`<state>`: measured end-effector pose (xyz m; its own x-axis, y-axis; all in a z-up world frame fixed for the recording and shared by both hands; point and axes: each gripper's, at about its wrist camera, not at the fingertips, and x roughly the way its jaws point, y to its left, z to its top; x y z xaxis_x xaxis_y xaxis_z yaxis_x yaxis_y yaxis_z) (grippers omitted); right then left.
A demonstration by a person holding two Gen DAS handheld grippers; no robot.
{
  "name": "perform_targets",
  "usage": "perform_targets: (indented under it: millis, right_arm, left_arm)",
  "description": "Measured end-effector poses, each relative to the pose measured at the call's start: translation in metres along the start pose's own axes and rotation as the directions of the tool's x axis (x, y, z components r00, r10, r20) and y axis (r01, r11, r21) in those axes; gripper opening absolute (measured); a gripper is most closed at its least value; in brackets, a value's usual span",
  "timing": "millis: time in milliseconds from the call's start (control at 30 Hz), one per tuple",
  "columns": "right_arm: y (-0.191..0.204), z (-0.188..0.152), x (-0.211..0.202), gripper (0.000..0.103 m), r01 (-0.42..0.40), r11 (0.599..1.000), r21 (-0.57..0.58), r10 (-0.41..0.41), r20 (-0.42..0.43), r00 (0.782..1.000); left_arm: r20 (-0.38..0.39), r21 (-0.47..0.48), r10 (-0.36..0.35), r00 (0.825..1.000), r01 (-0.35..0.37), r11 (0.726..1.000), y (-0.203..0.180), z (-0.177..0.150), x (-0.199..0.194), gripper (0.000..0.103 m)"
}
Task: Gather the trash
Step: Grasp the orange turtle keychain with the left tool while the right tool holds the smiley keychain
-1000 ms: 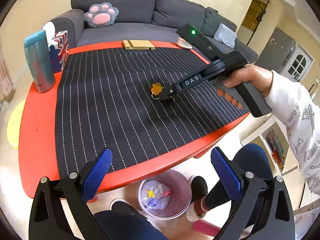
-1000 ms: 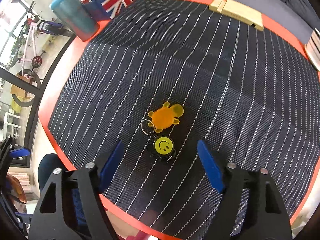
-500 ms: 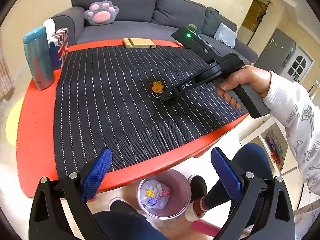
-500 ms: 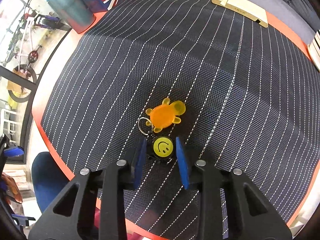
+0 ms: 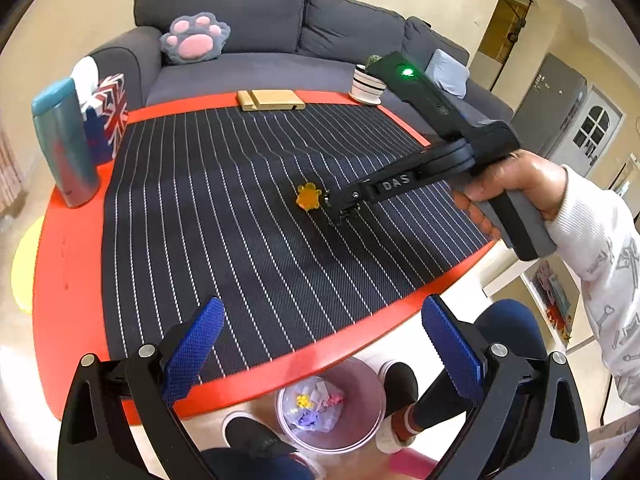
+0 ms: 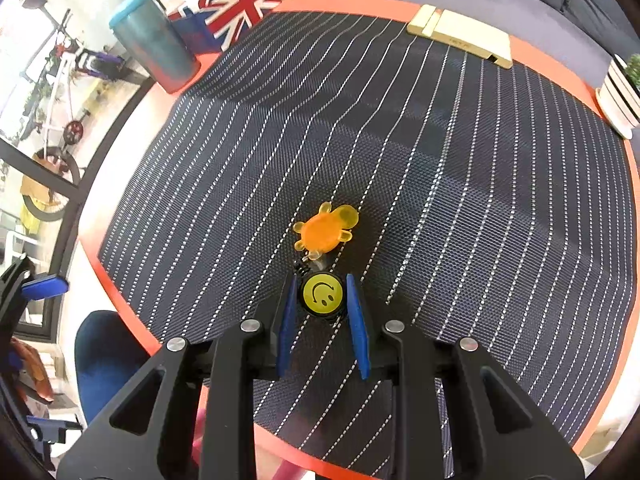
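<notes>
From the left wrist, the left gripper (image 5: 320,344) hung wide open above the bin (image 5: 330,408) (beneath the table's (image 5: 68,280) edge), while from the right wrist the right gripper (image 6: 322,302) clamped the smiley badge (image 6: 322,294) on the mat (image 6: 460,200), the orange turtle (image 6: 322,232) just beyond.

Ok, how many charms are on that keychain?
2 visible: a yellow smiley badge pinched in the right gripper, and an orange turtle just beyond it over the striped mat. Others could be hidden underneath.
</notes>
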<state>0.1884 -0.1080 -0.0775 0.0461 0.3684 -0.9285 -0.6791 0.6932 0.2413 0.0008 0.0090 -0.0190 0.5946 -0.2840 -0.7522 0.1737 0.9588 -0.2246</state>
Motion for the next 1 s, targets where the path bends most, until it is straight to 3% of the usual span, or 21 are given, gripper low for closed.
perform_targets:
  millis: [433,1000]
  right_arm:
    - [-0.024,-0.015,-0.047,0.025,-0.024,0.999,0.046,0.020,0.089,0.996]
    - [-0.048,-0.027,-0.063,0.025,-0.002,0.997,0.078,-0.006,0.105,0.994]
  left_arm:
    - [-0.016,0.060,0.023,1.000,-0.022,0.998,-0.006,0.041,0.030,0.095]
    - [-0.160,0.146,0.081,0.984,-0.057,0.988,-0.003,0.093,0.097,0.095]
